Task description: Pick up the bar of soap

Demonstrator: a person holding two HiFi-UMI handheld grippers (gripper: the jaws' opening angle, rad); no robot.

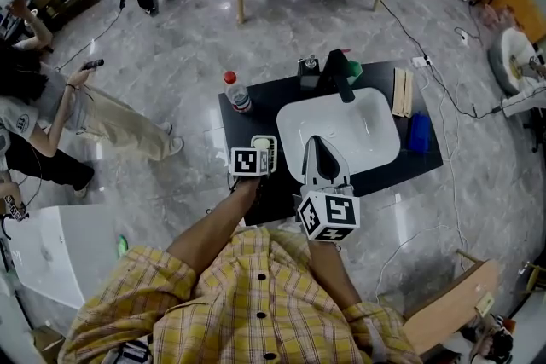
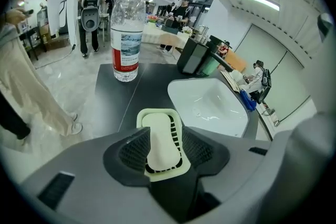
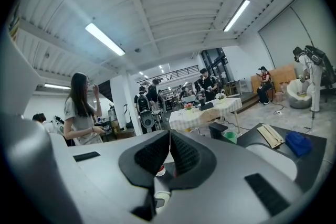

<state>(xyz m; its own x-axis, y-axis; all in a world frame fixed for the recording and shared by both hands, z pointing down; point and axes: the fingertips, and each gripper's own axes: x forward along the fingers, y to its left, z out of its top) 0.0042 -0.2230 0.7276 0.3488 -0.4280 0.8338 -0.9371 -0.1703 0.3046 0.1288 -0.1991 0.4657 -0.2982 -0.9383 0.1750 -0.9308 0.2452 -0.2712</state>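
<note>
A cream bar of soap [image 2: 156, 140] lies in a pale green slotted dish [image 2: 177, 168] on the black table [image 1: 256, 106], just left of the white sink [image 1: 375, 141]. My left gripper [image 2: 164, 147] points steeply down over it, open, with one jaw on each side of the bar. In the head view the dish [image 1: 266, 149] peeks out beside the left gripper's marker cube [image 1: 247, 160]. My right gripper [image 1: 316, 142] hovers about level over the sink's near rim. Seen in its own view, the right gripper [image 3: 169, 152] is shut with nothing between its jaws.
A clear water bottle [image 1: 236, 91] with a red cap stands at the table's left back corner. Behind the sink are a black tap [image 1: 339, 72] and a green cup. A wooden rack [image 1: 402, 91] and blue sponge [image 1: 418, 132] lie right. People stand left.
</note>
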